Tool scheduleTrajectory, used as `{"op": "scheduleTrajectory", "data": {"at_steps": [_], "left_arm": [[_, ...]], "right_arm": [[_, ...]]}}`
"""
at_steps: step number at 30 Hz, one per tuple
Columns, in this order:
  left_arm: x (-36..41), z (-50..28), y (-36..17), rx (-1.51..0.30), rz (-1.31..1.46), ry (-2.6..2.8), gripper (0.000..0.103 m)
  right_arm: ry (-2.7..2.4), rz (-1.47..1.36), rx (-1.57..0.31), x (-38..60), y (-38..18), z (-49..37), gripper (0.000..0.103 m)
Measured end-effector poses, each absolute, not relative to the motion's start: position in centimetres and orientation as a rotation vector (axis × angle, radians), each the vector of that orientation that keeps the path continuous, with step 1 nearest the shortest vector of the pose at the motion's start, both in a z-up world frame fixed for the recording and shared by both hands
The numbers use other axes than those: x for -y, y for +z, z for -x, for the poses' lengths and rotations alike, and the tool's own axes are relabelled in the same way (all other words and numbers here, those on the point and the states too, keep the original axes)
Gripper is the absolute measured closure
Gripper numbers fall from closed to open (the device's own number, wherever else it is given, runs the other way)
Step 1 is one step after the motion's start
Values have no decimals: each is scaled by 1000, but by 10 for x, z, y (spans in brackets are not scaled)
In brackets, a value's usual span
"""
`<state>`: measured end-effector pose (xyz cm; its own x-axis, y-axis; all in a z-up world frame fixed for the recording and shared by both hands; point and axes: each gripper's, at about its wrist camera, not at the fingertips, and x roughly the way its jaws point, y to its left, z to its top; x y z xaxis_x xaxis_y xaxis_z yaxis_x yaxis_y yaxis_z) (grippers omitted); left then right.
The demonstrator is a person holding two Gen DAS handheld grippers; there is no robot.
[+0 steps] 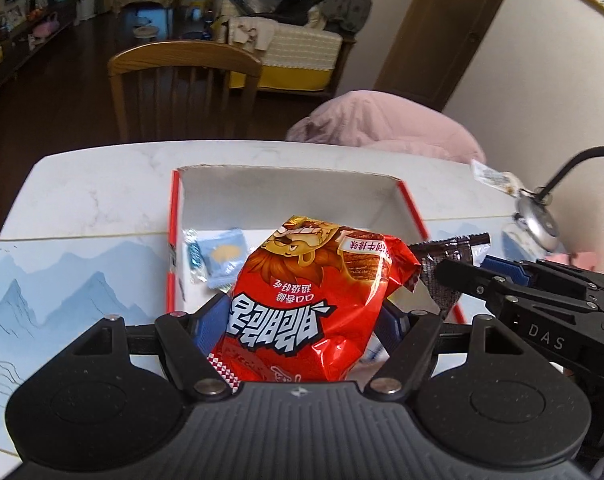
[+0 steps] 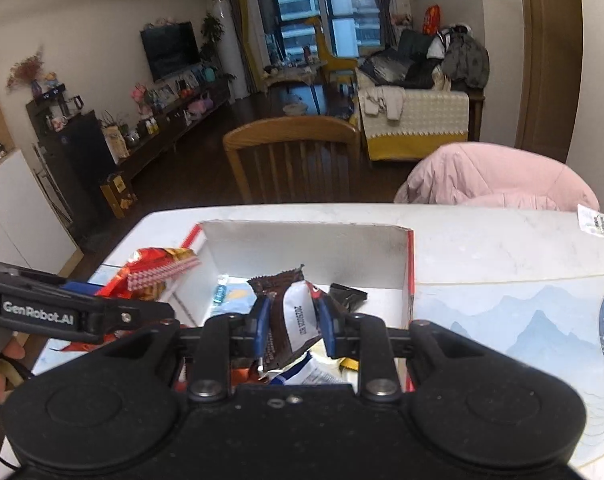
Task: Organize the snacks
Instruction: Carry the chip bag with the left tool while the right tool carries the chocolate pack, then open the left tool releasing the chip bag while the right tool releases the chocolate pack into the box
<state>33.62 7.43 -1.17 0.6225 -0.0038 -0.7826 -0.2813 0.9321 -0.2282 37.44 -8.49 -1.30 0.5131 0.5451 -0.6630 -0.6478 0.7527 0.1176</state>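
A: Start with the biggest thing. Where does the cardboard box (image 1: pixel 386 196) sit relative to the two loads?

B: Straight ahead of and below both grippers, on the marble-look table (image 1: pixel 81 200), open side up, white inside with a red rim. Both packets hang above its near end, so I'd judge the coming move to be a short drop forward and down.

A: Which hand is nearer?

B: Hard to separate them. The left gripper (image 1: pixel 302 316) has its jaws spread wide and clamped on the red snack bag (image 1: pixel 314 300), whose long axis runs away from the gripper toward the box. The right gripper (image 2: pixel 291 326) is pinched tight on the brown wrapper (image 2: pixel 279 320), also lengthwise between its fingers, already over the box interior.

A: And how do they look?

B: The red bag is puffy, glossy, printed with a cartoon lion, top seam crumpled. The brown wrapper is flat and thin, with a white date panel. A small blue packet (image 1: pixel 221 258) already lies on the box floor, and a dark wrapper (image 2: pixel 348 294) beside it.
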Motion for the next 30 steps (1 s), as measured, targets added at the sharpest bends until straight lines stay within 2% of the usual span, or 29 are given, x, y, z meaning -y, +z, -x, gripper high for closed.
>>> {"op": "scheduleTrajectory", "data": {"at_steps": [17, 30], "left_arm": [[-84, -395, -62, -1040, 268, 262, 28], [-78, -405, -92, -1115, 220, 261, 28]], "right_arm": [[701, 251, -887, 43, -74, -427, 79], [728, 290, -931, 35, -90, -430, 76]]}}
